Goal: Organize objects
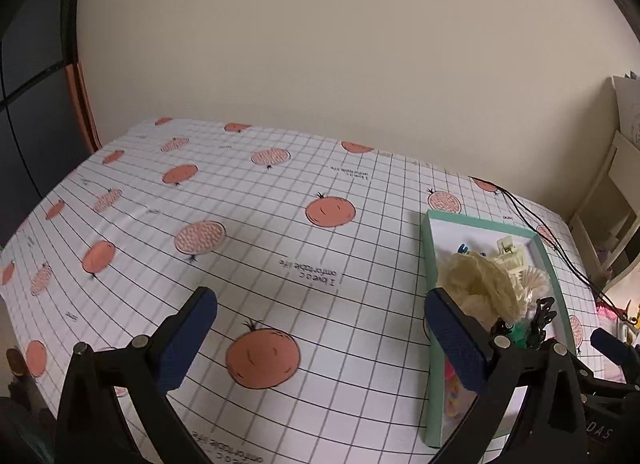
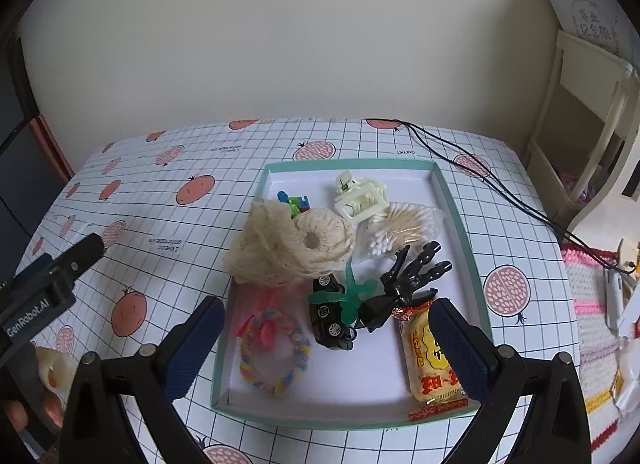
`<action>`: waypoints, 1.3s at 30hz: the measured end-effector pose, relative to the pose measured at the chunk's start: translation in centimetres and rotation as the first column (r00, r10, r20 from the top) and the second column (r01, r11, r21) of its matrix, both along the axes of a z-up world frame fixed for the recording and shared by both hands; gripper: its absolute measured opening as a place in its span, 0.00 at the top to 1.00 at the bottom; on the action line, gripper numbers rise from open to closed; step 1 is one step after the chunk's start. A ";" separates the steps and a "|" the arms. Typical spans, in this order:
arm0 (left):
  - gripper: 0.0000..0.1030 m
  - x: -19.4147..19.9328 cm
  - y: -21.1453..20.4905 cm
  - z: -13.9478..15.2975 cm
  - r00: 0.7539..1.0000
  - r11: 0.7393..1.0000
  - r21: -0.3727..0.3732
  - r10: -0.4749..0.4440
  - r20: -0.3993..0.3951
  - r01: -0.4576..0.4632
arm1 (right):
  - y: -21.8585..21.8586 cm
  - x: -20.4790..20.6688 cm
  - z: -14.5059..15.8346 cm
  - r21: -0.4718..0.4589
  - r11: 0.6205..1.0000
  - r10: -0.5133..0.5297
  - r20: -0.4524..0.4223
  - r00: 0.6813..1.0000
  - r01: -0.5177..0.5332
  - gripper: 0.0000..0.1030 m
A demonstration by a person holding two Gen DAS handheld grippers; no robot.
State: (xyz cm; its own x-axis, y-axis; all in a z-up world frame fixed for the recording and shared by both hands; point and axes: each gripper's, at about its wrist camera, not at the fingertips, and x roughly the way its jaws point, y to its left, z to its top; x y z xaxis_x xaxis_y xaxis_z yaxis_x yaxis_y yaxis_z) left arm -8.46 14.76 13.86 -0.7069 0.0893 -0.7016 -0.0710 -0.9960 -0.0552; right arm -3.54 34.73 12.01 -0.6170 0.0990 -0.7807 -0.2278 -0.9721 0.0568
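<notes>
Tray (image 2: 460, 220) fills the centre of your right view, crowded with items; the snack (image 2: 430, 360) lies lengthwise, touching your right gripper's (image 2: 328, 348) lower-right finger. Both grippers gape empty; the left gripper (image 1: 320, 340) hovers over bare cloth, farther off.

- The left wrist view looks forward between its own spread jaws, low and near the tabletop (image 1: 280, 256), facing the back wall across the checked cloth.
- It sits left of the green tray (image 1: 430, 304), which fills only its right edge, seen obliquely along the near wall.
- The right wrist view looks from higher up, tilted down, straight over the green tray (image 2: 456, 208), close enough that the tray fills the middle.
- Both views share the tray, its heaped contents, the black cable (image 1: 536, 220) (image 2: 460, 152) and the wall behind.
- The left gripper (image 2: 48, 284) shows at the right view's left edge.
</notes>
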 end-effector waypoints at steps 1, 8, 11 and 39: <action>0.00 0.2 -0.2 0.2 1.000 1.000 -0.001 -0.002 -0.006 0.002 | -0.1 0.2 0.1 -0.002 1.000 -0.004 -0.004 1.000 0.004 0.00; 0.00 1.9 -1.9 1.9 1.000 1.000 0.006 0.000 -0.030 0.000 | -1.0 1.7 1.0 -0.006 1.000 -0.016 -0.024 1.000 0.016 0.00; 0.00 2.8 -2.7 2.5 0.999 1.000 -0.003 -0.002 -0.051 0.001 | -1.7 2.6 1.5 0.000 1.000 -0.017 -0.036 0.999 0.017 0.00; 0.00 9.0 -7.0 -2.6 0.999 1.000 0.004 -0.031 0.019 0.031 | -7.5 8.2 -0.2 0.069 0.998 0.003 -0.050 0.999 0.001 0.00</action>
